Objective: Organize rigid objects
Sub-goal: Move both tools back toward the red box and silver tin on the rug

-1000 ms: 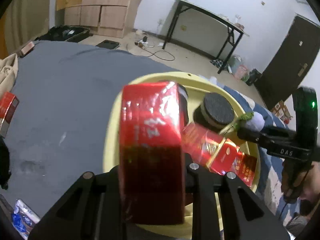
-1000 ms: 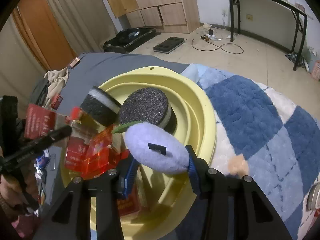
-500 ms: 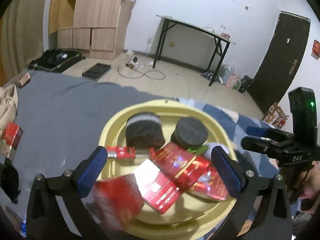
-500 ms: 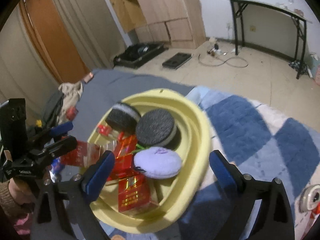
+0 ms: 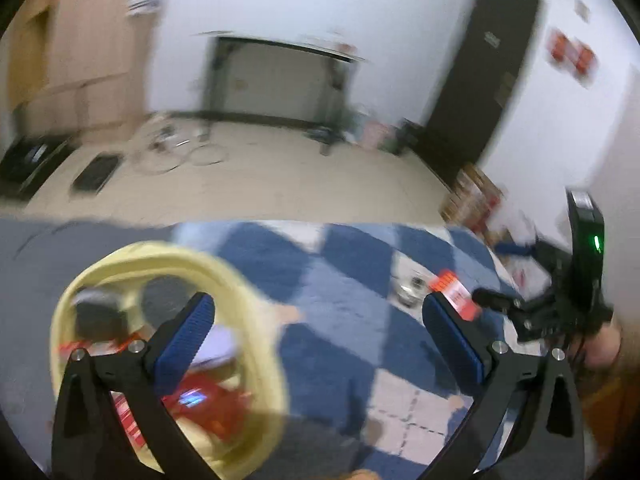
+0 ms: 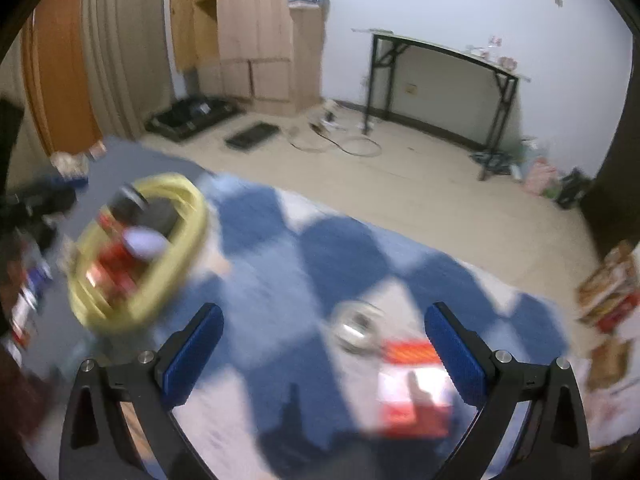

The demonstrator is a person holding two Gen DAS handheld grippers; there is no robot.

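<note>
Left wrist view: the yellow basin (image 5: 256, 320) lay at lower left on the bed's grey sheet (image 5: 36, 264), holding two dark round pads (image 5: 164, 296) and red boxes (image 5: 204, 400) (all blurred). The left gripper (image 5: 320, 340) stood with jaws spread wide and nothing between them, over the blue-checked blanket (image 5: 332, 280). A round clear item (image 5: 408, 290) and a red box (image 5: 454, 292) lay further right, near the right gripper (image 5: 500, 300).

Right wrist view: the basin (image 6: 188, 240) sat at left, with a lilac puff (image 6: 144, 242) among its contents. The right gripper (image 6: 324, 344) was likewise released and empty above the blanket (image 6: 280, 280); the clear item (image 6: 356, 326) and a red box (image 6: 412, 392) lay between its jaws' line of sight.
</note>
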